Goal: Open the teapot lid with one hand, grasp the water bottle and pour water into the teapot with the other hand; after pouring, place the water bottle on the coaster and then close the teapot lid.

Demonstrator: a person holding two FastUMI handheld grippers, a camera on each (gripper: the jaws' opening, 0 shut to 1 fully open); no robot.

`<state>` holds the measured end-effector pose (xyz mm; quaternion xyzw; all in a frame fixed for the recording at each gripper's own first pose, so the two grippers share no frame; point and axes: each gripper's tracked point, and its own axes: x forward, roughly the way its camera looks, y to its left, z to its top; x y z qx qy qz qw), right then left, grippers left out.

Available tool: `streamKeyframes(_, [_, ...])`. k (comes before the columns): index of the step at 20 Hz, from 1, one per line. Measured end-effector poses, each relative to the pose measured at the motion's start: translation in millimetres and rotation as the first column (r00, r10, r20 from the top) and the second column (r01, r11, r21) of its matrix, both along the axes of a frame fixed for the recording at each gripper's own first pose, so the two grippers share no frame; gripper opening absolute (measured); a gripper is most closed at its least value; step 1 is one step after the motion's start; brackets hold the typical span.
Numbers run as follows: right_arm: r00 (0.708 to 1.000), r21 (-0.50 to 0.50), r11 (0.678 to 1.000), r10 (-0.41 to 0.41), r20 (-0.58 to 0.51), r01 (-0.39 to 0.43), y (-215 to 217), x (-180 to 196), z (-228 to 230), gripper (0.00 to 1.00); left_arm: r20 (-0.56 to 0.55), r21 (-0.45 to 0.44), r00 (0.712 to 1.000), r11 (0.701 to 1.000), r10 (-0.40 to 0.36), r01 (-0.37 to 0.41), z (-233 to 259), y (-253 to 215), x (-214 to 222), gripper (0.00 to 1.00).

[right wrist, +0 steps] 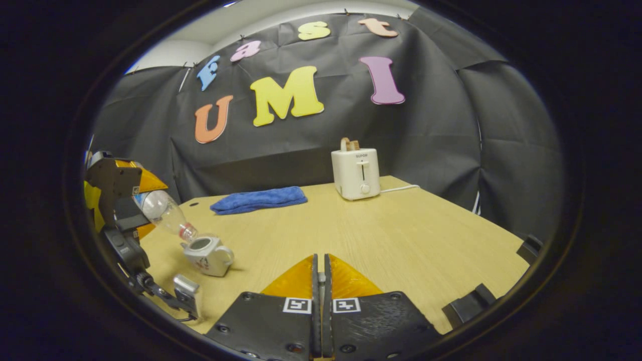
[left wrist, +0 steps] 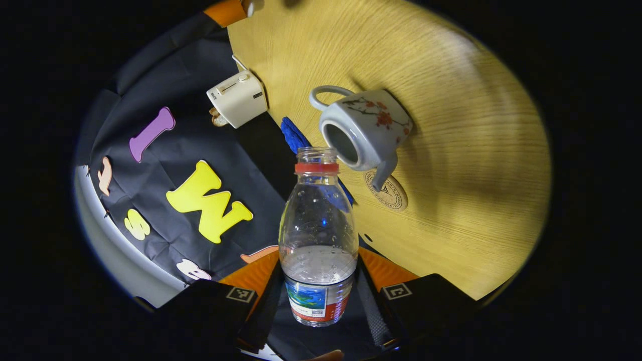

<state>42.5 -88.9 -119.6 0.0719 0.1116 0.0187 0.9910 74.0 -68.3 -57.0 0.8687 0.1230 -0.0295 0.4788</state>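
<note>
My left gripper (left wrist: 320,271) is shut on the lower body of a clear water bottle (left wrist: 318,225) with a red neck ring and no cap. The bottle is tilted, its mouth close over the open top of the white flowered teapot (left wrist: 363,128). I see no stream of water. A round coaster (left wrist: 388,193) lies beside the spout. In the right gripper view the bottle (right wrist: 163,213) slants down to the teapot (right wrist: 208,255) at the left. My right gripper (right wrist: 319,258) has its fingers together; a pale piece, the teapot lid (left wrist: 251,6), shows at its tip.
A white toaster (right wrist: 356,173) with bread in it stands at the back of the wooden table (right wrist: 401,235), its cord trailing right. A folded blue cloth (right wrist: 258,199) lies behind the teapot. Bare tabletop stretches to the right of the teapot.
</note>
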Motion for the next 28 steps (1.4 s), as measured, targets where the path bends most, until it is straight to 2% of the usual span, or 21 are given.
streamKeyframes(2, [1.000,-0.010,1.000,-0.018,0.009,0.018,-5,0,2,0.01,-0.024,-0.095,1.000,0.996,0.000,-0.002,-11,4,1,0.77])
streamKeyframes(4, [1.000,-0.005,1.000,-0.027,0.007,0.027,-9,1,0,0.01,-0.043,-0.240,0.999,0.970,0.026,-0.036,-20,13,1,0.77])
streamKeyframes(5, [1.000,-0.004,1.000,-0.031,0.003,0.031,-10,2,-1,0.01,-0.050,-0.324,0.998,0.945,0.038,-0.052,-26,15,1,0.77])
streamKeyframes(7, [0.999,-0.011,0.999,-0.040,0.000,0.040,-11,3,-3,0.01,-0.069,-0.488,0.996,0.869,0.058,-0.085,-35,17,1,0.77])
streamKeyframes(9, [0.999,-0.014,0.999,-0.044,0.006,0.044,-11,2,-2,0.01,-0.063,-0.641,0.996,0.763,0.061,-0.087,-33,16,3,0.77])
streamKeyframes(11, [0.999,-0.017,0.999,-0.044,0.011,0.045,-8,4,-2,0.01,-0.040,-0.769,0.997,0.635,0.062,-0.070,-21,11,10,0.80])
streamKeyframes(16, [0.999,-0.034,0.999,-0.042,0.019,0.042,-4,1,-1,0.01,0.046,-0.938,0.992,0.346,0.115,0.004,11,19,22,0.77])
streamKeyframes(17, [0.999,-0.034,0.999,-0.039,0.020,0.040,-3,1,-1,0.01,0.052,-0.960,0.992,0.279,0.115,0.018,14,18,26,0.77])
streamKeyframes(21, [0.999,-0.042,0.998,-0.035,0.025,0.036,0,1,0,0.01,0.008,-0.999,0.991,-0.050,0.130,0.015,10,14,38,0.77])
streamKeyframes(23, [0.999,-0.046,0.998,-0.037,0.027,0.038,0,0,0,0.01,-0.004,-0.983,0.991,-0.181,0.136,0.021,7,13,42,0.78])
streamKeyframes(25, [0.999,-0.048,0.998,-0.042,0.028,0.044,-2,0,1,0.01,-0.002,-0.963,0.992,-0.266,0.125,0.032,5,9,53,0.78])
streamKeyframes(28, [0.999,-0.044,0.998,-0.047,0.028,0.048,-3,1,1,0.01,0.009,-0.943,0.994,-0.329,0.111,0.046,-4,7,61,0.78])
